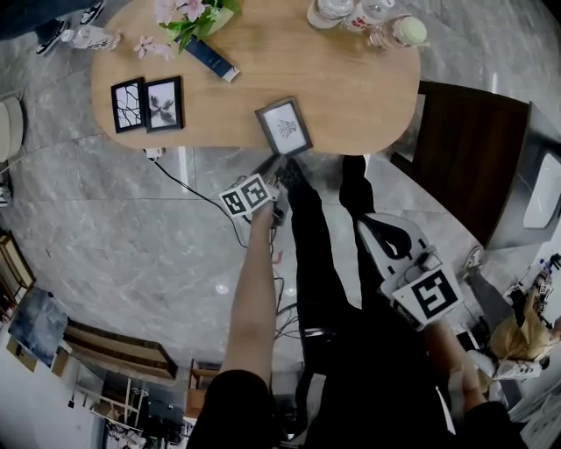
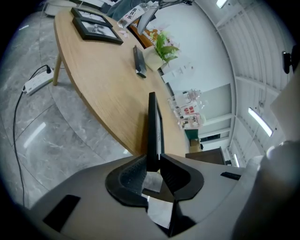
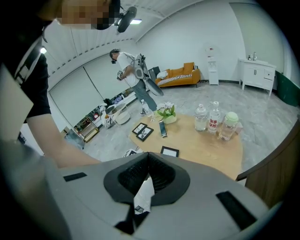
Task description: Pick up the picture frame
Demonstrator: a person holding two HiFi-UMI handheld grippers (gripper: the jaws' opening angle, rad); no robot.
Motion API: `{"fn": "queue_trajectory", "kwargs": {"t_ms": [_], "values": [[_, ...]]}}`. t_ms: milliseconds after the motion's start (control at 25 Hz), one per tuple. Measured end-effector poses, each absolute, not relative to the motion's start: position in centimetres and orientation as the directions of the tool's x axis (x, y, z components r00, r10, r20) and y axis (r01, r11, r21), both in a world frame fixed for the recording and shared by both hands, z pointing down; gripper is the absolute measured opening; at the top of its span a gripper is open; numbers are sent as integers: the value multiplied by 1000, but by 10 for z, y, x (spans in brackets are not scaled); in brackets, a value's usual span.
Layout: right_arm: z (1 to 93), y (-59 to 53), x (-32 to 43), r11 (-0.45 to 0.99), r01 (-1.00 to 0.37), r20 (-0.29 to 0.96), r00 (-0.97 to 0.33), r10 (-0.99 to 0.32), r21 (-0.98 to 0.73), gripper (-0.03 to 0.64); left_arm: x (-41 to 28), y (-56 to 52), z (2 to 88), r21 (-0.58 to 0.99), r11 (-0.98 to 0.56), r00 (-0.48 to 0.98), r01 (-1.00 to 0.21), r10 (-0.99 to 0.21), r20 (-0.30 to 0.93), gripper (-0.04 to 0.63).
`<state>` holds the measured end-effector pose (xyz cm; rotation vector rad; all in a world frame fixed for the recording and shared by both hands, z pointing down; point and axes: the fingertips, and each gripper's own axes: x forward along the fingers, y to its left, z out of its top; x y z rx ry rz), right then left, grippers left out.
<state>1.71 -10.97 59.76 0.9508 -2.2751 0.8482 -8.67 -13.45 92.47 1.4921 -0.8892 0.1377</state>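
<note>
Left gripper [image 2: 153,159] fingers on picture frame [image 2: 152,122] edge

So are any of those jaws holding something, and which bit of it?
Yes. The left gripper has the picture frame pinched edge-on between its jaws, by the edge nearest the person. The right gripper has its jaws together and holds nothing.

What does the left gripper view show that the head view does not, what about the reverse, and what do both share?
Left gripper view only: the left tool's jaws pressed on the picture frame's edge. Head view only: the frame's printed face and the right tool. Both: the wooden table, the two dark frames and the plant.
</note>
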Motion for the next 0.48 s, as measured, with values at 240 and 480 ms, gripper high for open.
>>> {"fn": "queue_trajectory", "kwargs": {"t_ms": [240,480], "values": [[577,-114,23,546,-774,646,-601,-471,-321,12,-77,-143,897,815,102,715,-570,-428,554,74],[550,-116,31,536,-789,619,-589,-520,-300,12,-78,-154,874,837,110,719,-537,-460,521,74]]}}
